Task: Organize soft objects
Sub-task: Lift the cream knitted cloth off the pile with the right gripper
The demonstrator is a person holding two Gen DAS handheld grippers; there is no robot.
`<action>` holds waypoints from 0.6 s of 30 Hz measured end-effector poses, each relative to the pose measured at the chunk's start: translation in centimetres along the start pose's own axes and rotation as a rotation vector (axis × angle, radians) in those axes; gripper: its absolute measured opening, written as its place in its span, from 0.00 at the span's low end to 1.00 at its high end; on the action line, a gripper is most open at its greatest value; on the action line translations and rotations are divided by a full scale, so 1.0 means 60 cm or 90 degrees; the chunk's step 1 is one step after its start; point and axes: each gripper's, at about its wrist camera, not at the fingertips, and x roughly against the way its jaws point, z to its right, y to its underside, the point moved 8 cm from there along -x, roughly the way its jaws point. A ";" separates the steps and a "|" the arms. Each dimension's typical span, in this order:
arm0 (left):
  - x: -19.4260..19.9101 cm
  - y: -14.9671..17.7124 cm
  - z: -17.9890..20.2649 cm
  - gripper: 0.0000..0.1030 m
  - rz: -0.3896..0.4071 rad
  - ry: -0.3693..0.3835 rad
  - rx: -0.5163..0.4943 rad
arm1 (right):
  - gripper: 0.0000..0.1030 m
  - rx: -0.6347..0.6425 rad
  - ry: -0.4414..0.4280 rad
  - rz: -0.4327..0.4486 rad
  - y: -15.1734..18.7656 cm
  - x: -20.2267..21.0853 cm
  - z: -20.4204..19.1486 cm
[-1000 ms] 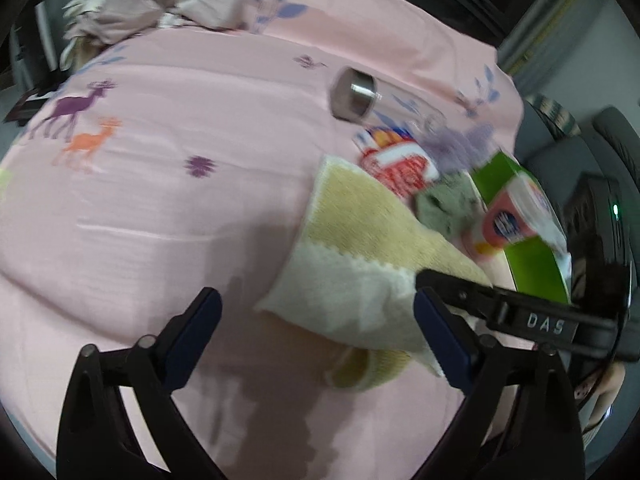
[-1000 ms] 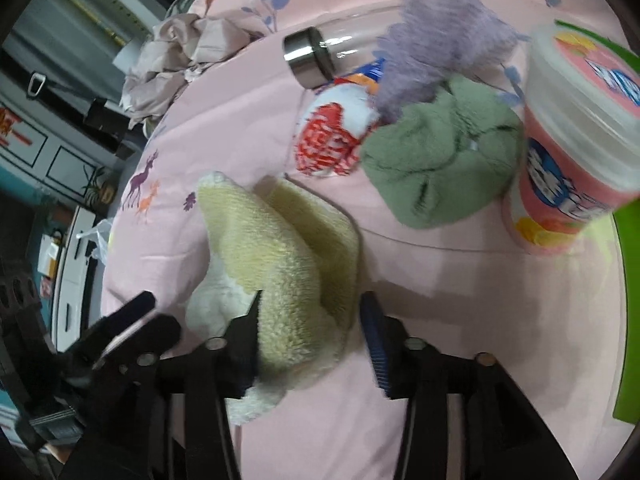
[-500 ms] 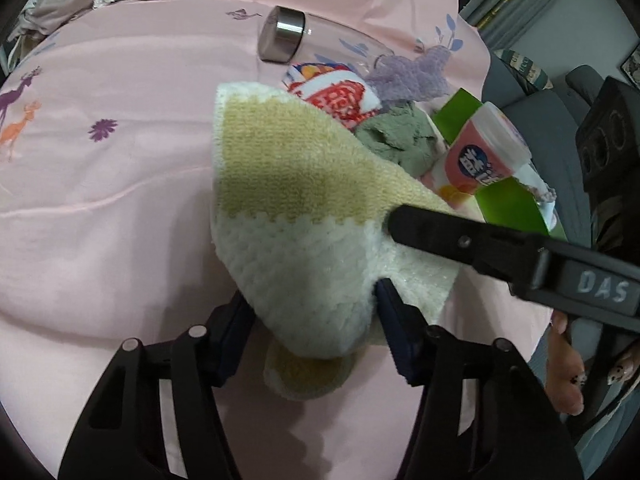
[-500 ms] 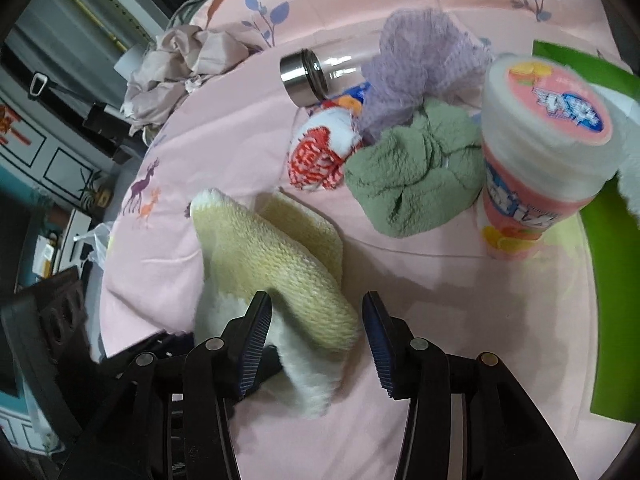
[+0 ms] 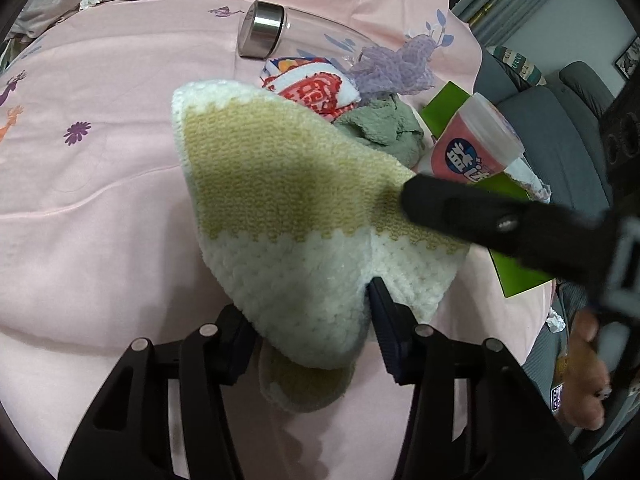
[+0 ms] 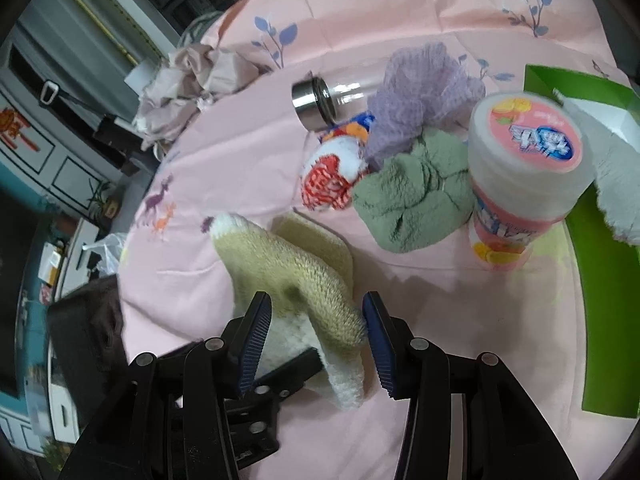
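i'm closing the left tool [image 5: 310,330] on the limp yellow-and-white towel's [image 5: 280,200] white corner; the right tool [image 6: 316,336] is pinching its other edge — light, floppy, sagging between them.

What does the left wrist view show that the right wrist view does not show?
Only the left wrist view shows a foot at its lower right. Only the right wrist view shows blue cabinets beside the bed.

Both show the yellow and white towel, lifted with a corner between each gripper's pads; the left gripper is closing on it, and the right gripper holds its corner too. Both also show the steel-capped bottle, green cloth and pink tub.
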 end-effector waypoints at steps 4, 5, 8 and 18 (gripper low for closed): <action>-0.002 -0.001 0.003 0.47 0.000 0.000 -0.004 | 0.47 0.015 -0.013 0.026 -0.004 0.024 -0.012; -0.003 -0.001 0.004 0.47 0.000 0.000 -0.005 | 0.47 0.020 -0.017 0.028 -0.004 0.029 -0.017; -0.005 0.000 0.007 0.47 0.002 -0.002 -0.012 | 0.47 0.030 -0.024 0.035 -0.004 0.034 -0.024; -0.006 0.000 0.004 0.47 0.003 0.013 0.002 | 0.68 -0.017 -0.003 -0.030 0.010 -0.045 0.014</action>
